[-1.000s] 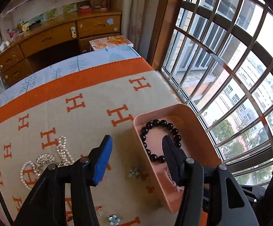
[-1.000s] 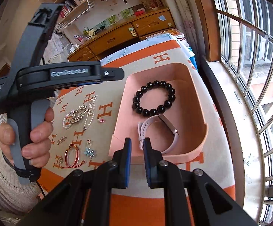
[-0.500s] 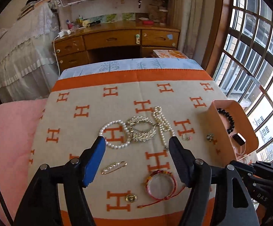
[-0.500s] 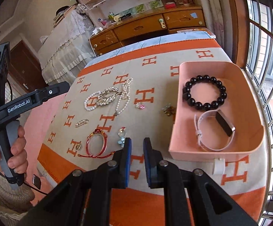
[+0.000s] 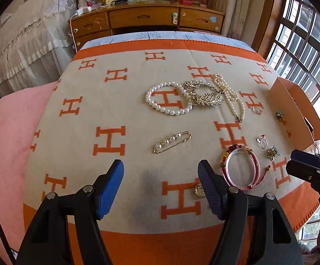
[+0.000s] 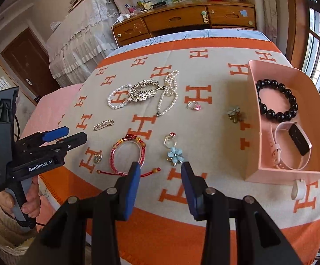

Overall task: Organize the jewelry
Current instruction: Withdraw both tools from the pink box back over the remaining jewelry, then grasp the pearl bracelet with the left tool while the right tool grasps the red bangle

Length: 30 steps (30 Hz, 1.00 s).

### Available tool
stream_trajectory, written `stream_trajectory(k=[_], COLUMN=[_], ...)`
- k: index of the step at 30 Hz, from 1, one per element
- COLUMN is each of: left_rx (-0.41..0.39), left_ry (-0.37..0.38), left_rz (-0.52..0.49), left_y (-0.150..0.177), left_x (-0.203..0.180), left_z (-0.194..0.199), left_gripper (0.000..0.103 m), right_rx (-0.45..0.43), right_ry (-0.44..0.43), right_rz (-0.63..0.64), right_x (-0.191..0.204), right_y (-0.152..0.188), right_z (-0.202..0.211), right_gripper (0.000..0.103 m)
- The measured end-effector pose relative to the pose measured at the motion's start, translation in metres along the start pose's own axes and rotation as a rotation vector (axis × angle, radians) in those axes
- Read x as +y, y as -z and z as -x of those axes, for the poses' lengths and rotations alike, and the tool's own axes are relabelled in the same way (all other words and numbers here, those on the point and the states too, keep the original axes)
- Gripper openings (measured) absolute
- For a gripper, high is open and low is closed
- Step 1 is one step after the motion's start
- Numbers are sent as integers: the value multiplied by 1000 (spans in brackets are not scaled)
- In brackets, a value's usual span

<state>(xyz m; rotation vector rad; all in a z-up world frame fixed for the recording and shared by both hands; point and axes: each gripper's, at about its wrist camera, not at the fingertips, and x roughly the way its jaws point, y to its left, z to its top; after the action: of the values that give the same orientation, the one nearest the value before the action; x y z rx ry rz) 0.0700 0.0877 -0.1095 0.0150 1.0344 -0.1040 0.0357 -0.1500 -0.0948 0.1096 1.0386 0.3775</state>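
Loose jewelry lies on an orange and beige blanket (image 5: 115, 114). A pearl bracelet (image 5: 168, 98), a gold hair comb (image 5: 206, 96), a pearl pin (image 5: 173, 142) and a red bangle (image 5: 241, 167) show in the left wrist view. My left gripper (image 5: 161, 172) hangs open over bare blanket, left of the bangle. My right gripper (image 6: 161, 172) has its jaws opening and empty, just in front of the red bangle (image 6: 126, 154) and a blue flower clip (image 6: 174, 154). The pink box (image 6: 252, 119) holds a black bead bracelet (image 6: 276, 101) and a pink watch (image 6: 292, 145).
A ring with a pink stone (image 6: 194, 105), a small flower brooch (image 6: 234, 113) and a red-stone ring (image 6: 169, 140) lie between the pile and the box. A wooden desk (image 5: 146, 18) stands behind. Window bars (image 5: 303, 44) run along the right.
My left gripper swung left from over the pink box to the open blanket and widened. The right gripper shifted left, away from the box front, and its shut jaws have come apart.
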Motion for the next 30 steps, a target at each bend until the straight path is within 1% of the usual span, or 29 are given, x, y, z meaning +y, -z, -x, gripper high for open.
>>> stream_trajectory(k=[4, 7, 9, 11, 12, 13, 14, 16, 17, 19, 24, 26, 29, 30], left_rx=[-6, -8, -4, -1, -1, -2, -4, -13, -16, -24, 7, 35, 110, 134], left_ry=[18, 29, 37, 41, 43, 46, 49, 48, 42, 35, 1, -2, 14, 21], left_rz=[8, 9, 10, 12, 13, 14, 17, 23, 30, 54, 111, 131, 154, 161], left_y=[-3, -5, -6, -9, -11, -14, -17, -26, -32, -45, -81, -92, -102, -103], left_x=[5, 8, 11, 13, 15, 16, 17, 21, 24, 30, 39, 39, 37, 35], left_z=[-3, -5, -8, -12, -13, -15, -16, -20, -22, -27, -51, -64, -85, -91], left_gripper=[68, 68, 68, 68, 68, 68, 68, 68, 68, 68, 68, 68, 62, 58], right_rx=[18, 36, 48, 58, 64, 73, 49, 39, 37, 36, 27, 19, 6, 3], right_ry=[2, 21, 47, 91, 113, 132, 163, 203, 203, 177, 101, 89, 70, 66], right_rz=[41, 81, 99, 119, 135, 151, 181, 236, 241, 221, 136, 127, 123, 121], right_x=[19, 31, 35, 38, 41, 42, 46, 53, 53, 50, 35, 33, 31, 31], right_y=[-4, -7, -9, -10, -9, -9, -7, -5, -5, -7, -12, -13, -12, -13], right_z=[-14, -27, -37, -46, -51, -55, -55, -57, -58, -56, -54, -52, -48, -48], right_gripper=[39, 39, 39, 38, 33, 24, 17, 7, 6, 6, 6, 6, 6, 6])
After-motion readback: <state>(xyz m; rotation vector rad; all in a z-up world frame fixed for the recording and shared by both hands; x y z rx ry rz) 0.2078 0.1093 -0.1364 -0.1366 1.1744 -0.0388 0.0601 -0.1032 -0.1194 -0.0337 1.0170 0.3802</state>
